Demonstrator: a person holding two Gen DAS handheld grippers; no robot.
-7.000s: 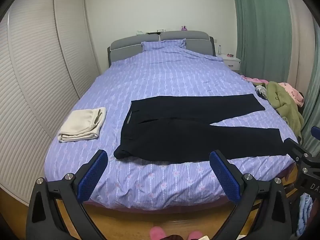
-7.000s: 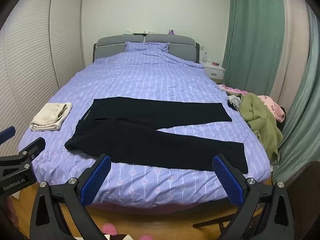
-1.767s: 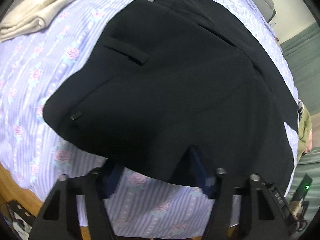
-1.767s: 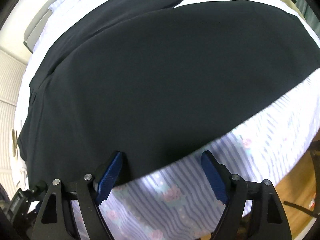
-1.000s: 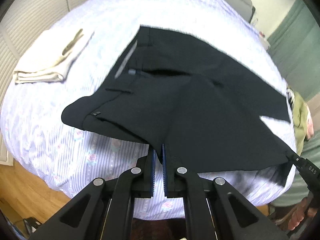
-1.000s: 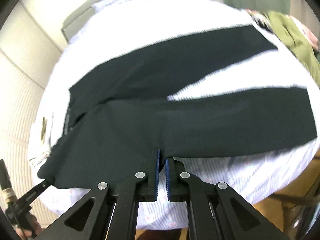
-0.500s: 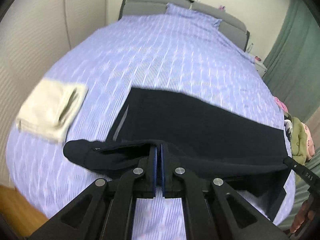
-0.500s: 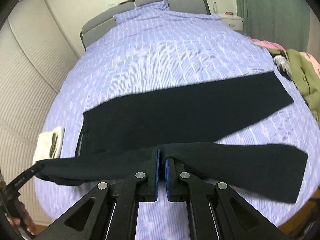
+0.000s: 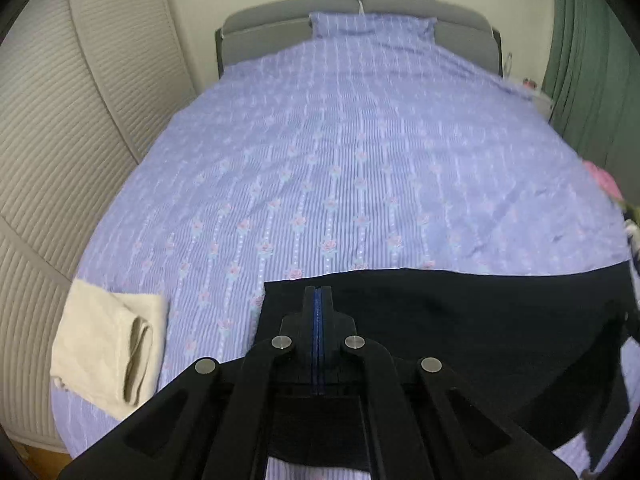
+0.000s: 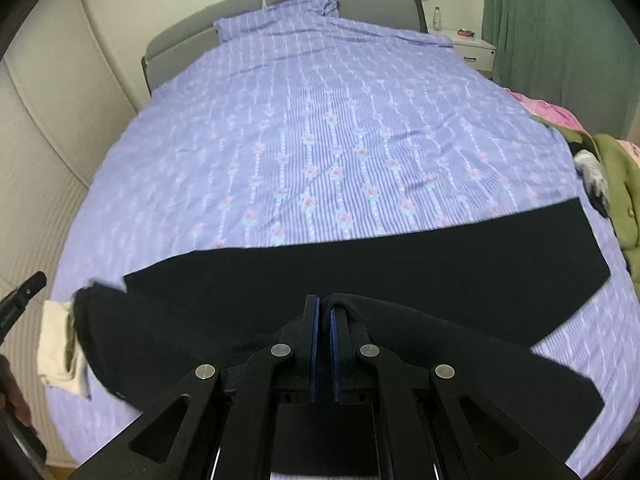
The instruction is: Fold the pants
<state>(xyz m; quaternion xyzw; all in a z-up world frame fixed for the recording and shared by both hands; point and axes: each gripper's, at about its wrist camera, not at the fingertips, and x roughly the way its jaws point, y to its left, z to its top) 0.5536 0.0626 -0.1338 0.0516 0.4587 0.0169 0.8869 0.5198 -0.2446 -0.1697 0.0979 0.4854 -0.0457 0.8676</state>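
Black fabric pants [image 10: 400, 264] draped over a purple floral bedspread [image 9: 360, 160].
Left gripper [image 9: 318, 300] and right gripper [image 10: 323, 312] each clamp a lifted pants edge.

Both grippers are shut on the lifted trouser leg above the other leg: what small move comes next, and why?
Probably lower it. The left gripper and right gripper are both shut on the near leg of the black pants, which hangs raised over the far leg lying flat on the bed. Setting it down with the edges aligned would finish this lengthwise fold.
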